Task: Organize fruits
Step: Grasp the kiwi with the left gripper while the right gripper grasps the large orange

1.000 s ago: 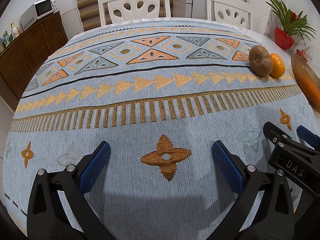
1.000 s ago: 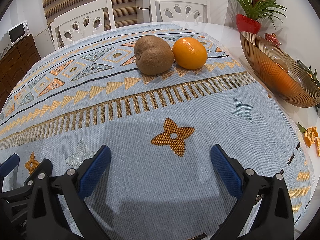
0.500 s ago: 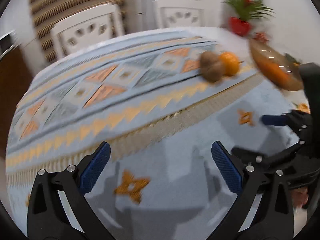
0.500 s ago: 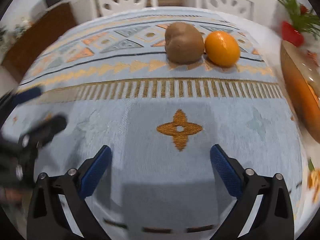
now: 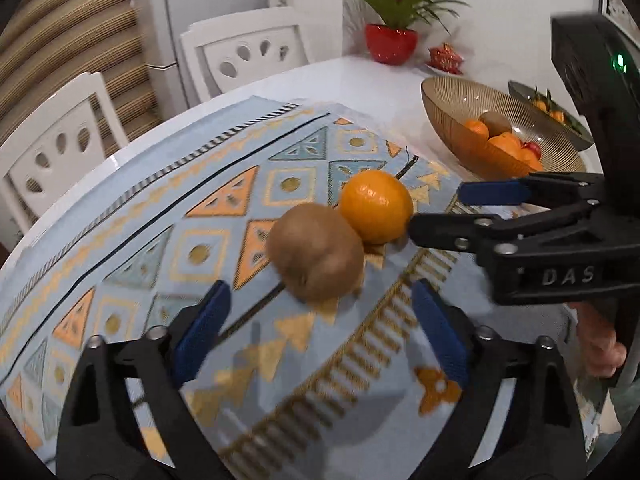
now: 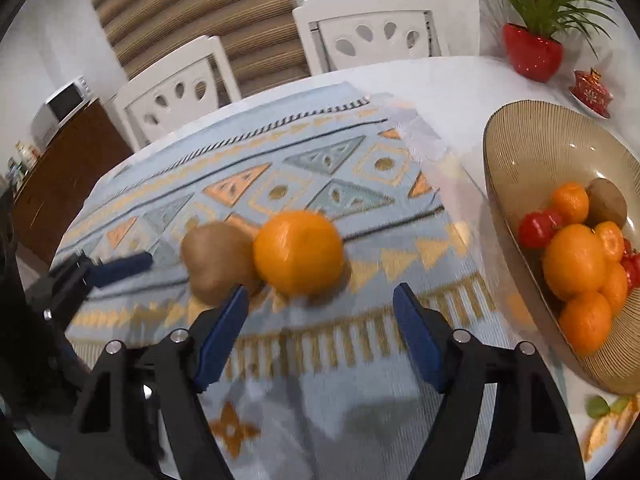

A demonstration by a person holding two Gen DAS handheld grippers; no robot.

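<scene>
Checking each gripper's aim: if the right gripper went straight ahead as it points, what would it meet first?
Probably the orange, roughly centred ahead of the open right gripper; the kiwi sits just left of that line.

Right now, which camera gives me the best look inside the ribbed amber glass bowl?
The right wrist view: the ribbed amber glass bowl sits near and open, its oranges, kiwi and red fruit countable. The left wrist view shows the bowl farther off, its right side hidden behind the right gripper.

Kiwi [image 5: 316,256]: brown, whole, touching orange [image 5: 376,206]: round, glossy. Both on cloth near table's right edge. Bowl [image 6: 516,152]: ribbed amber, holding oranges, kiwi, red fruit.
</scene>
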